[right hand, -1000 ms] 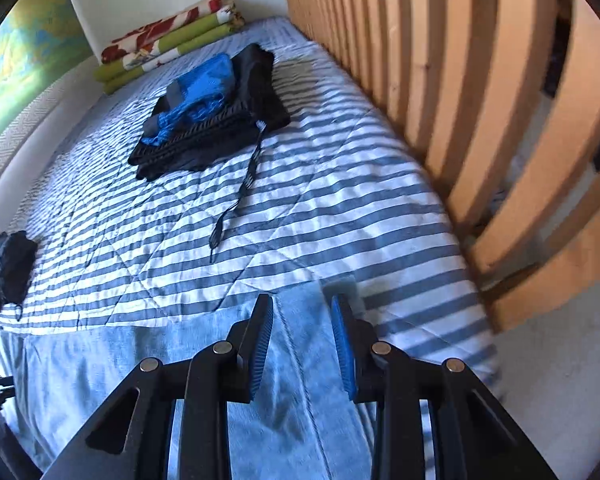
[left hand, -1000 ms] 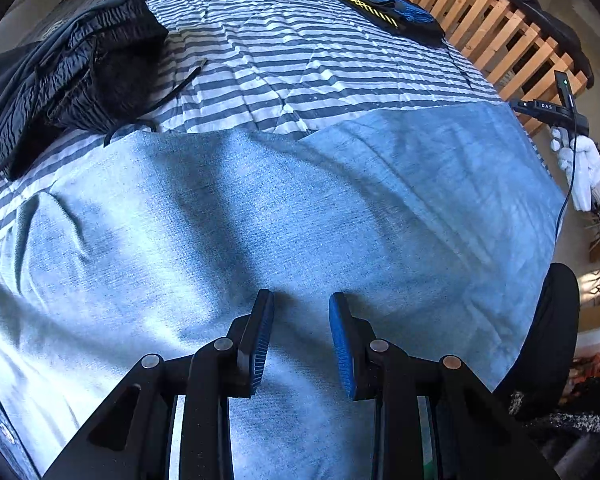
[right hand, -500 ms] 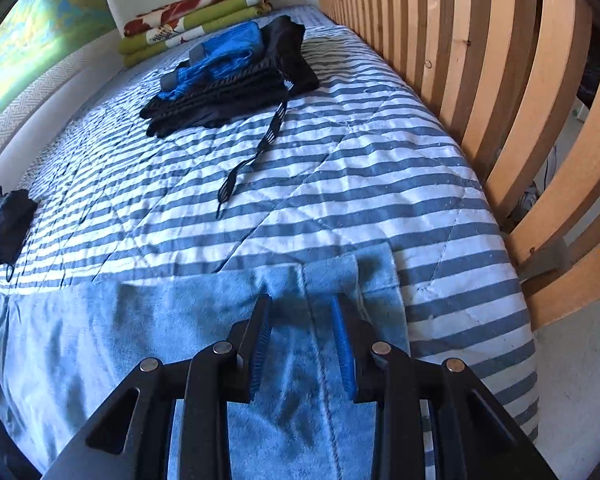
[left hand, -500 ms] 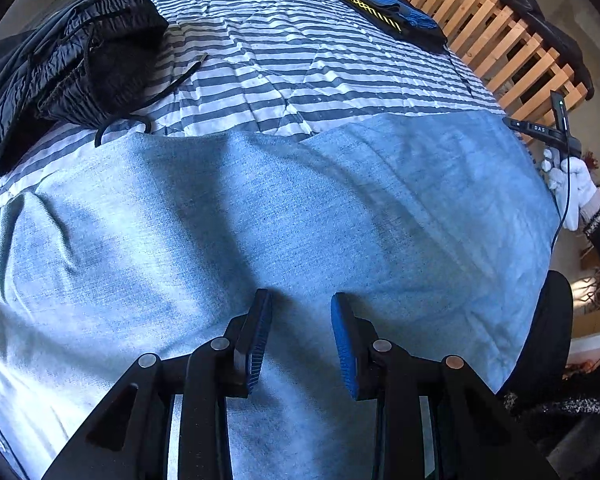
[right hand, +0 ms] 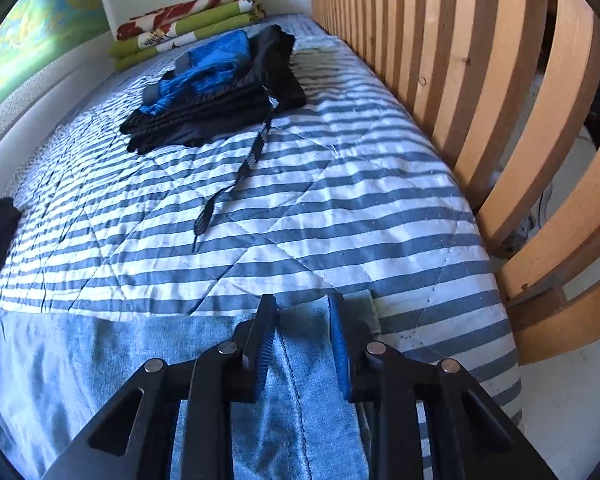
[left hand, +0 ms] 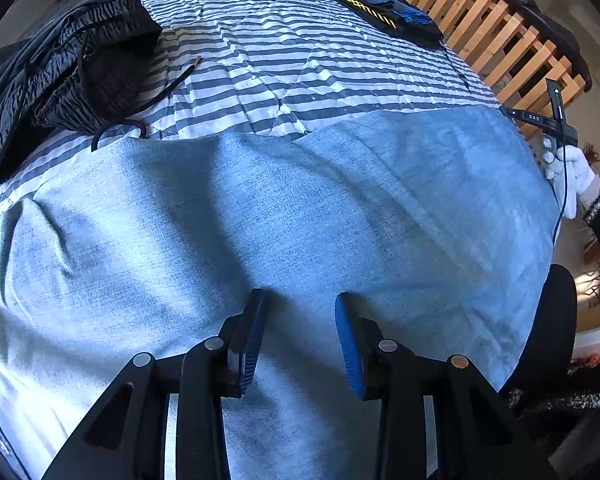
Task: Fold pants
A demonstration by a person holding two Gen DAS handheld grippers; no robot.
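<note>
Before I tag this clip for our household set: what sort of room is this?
Most likely a bedroom. The light blue pants lie spread on a bed with a striped quilt, a wooden slatted rail runs along its side, and folded blankets are stacked at the far wall.

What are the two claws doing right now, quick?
Left gripper: opening, holding nothing, pads apart over the light blue jeans.
Right gripper: closing around the jeans' edge by the seam, not yet clamped.
</note>
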